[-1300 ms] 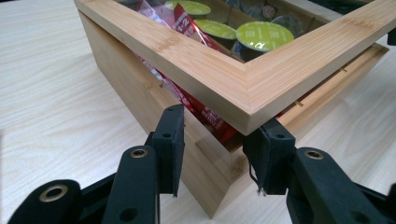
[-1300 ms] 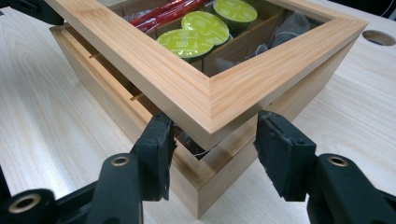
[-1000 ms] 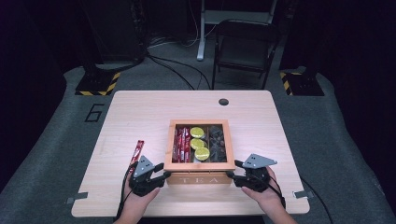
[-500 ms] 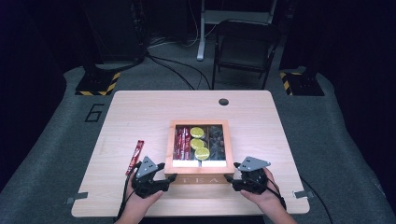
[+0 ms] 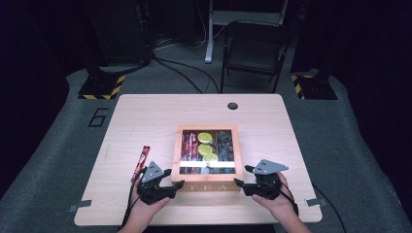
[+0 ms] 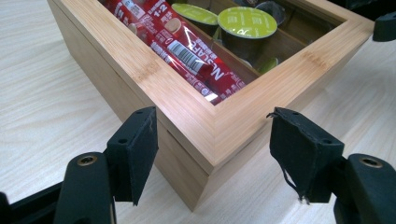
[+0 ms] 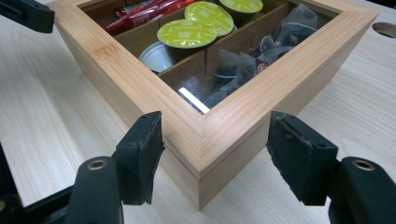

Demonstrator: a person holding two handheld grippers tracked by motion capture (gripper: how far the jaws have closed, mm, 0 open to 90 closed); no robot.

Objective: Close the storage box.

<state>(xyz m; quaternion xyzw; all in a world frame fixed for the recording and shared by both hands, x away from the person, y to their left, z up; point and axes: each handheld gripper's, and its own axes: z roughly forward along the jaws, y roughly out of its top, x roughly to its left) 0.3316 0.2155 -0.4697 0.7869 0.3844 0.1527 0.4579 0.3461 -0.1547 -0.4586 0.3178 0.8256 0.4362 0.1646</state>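
A bamboo tea box with a glass-paned lid lies shut near the table's front edge. Through the pane show red stick packets, green-topped capsules and dark tea bags. My left gripper stands at the box's front left corner, which sits between its jaws. My right gripper straddles the front right corner the same way. Both sets of jaws have just been opening. The pads stand off the wood on each side.
One red stick packet lies on the table left of the box, just beyond my left gripper. A cable hole sits at the far edge of the table. A folding chair stands behind it.
Both grippers' jaws have spread apart and come off the box's front corners. The hands stay where they were, and the box rests in the same spot.
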